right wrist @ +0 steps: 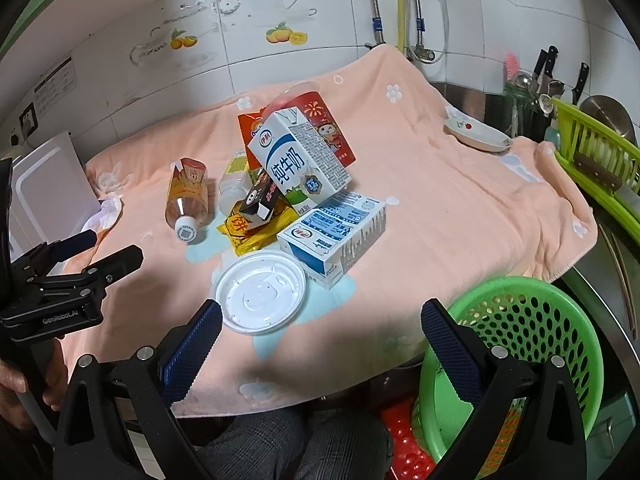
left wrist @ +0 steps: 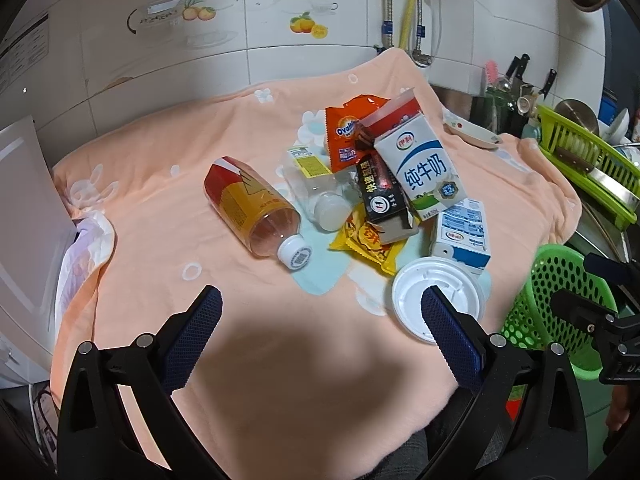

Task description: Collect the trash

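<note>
A heap of trash lies on the peach towel (left wrist: 168,272): a red-and-yellow plastic bottle (left wrist: 250,204), a small clear bottle (left wrist: 320,196), an orange Ovaltine packet (left wrist: 344,136), a tall milk carton (left wrist: 424,168), a black box (left wrist: 384,196), a yellow wrapper (left wrist: 368,240), a flat blue-and-white carton (left wrist: 462,234) and a white plastic lid (left wrist: 436,300). My left gripper (left wrist: 320,324) hovers open in front of the heap, holding nothing. My right gripper (right wrist: 320,336) is open too, just short of the lid (right wrist: 262,292). The green perforated basket (right wrist: 520,344) stands at the towel's near right corner.
A small dish (right wrist: 478,134) rests at the towel's far right. A green dish rack (right wrist: 600,160) and knives (right wrist: 548,64) stand to the right. A white appliance (left wrist: 24,216) stands left, a tiled wall behind. A person's checked trousers (right wrist: 280,440) show below.
</note>
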A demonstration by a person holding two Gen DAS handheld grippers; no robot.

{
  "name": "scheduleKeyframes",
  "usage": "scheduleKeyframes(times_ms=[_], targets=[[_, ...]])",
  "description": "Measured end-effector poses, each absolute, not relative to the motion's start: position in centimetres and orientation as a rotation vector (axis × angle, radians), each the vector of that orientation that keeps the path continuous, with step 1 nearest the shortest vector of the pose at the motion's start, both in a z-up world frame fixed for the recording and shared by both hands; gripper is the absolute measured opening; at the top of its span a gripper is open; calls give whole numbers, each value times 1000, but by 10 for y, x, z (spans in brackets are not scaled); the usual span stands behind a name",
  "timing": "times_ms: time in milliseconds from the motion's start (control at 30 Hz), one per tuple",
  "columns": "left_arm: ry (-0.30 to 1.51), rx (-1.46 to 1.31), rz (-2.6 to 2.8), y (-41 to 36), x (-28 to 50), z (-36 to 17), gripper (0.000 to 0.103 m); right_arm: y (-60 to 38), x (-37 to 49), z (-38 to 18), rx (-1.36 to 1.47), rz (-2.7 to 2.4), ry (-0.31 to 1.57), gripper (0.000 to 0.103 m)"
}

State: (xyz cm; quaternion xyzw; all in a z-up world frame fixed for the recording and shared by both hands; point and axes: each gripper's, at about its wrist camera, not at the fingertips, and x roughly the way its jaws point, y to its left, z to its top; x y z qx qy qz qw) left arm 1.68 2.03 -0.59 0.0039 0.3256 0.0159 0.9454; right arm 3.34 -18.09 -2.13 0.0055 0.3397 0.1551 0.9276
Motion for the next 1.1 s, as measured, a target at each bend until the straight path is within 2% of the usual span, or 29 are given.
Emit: scheduleKeyframes(times_ms=[1100], targets=[[661, 26, 26, 15, 20, -3, 98, -180, 43, -15, 13, 331, 685, 97]])
